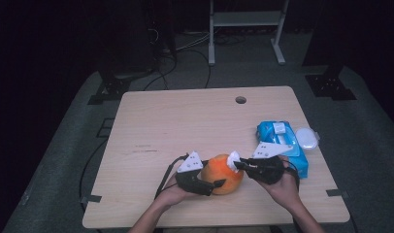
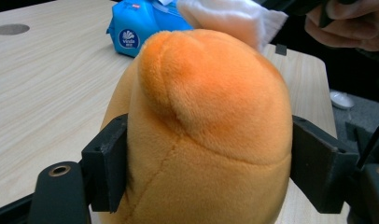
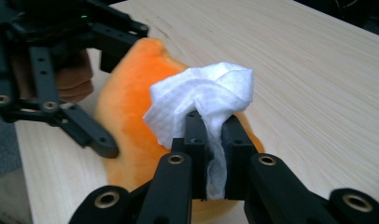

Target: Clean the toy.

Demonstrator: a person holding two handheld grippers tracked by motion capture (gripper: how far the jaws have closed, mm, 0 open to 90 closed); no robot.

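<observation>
An orange plush toy (image 1: 223,172) rests on the wooden table (image 1: 185,121) near its front edge. My left gripper (image 1: 215,180) grips it from the left, and in the left gripper view both black jaws press into the sides of the plush (image 2: 211,116). My right gripper (image 1: 237,165) comes in from the right, shut on a crumpled white wipe (image 1: 232,158). In the right gripper view the wipe (image 3: 201,93) is pinched between the jaws of the right gripper (image 3: 214,140) and lies against the top of the plush (image 3: 127,116).
A blue pack of wet wipes (image 1: 281,143) lies at the right of the table, just behind my right hand, with a white oval object (image 1: 307,138) beside it. A cable hole (image 1: 240,100) sits near the far edge. A metal stand (image 1: 246,19) is on the floor beyond.
</observation>
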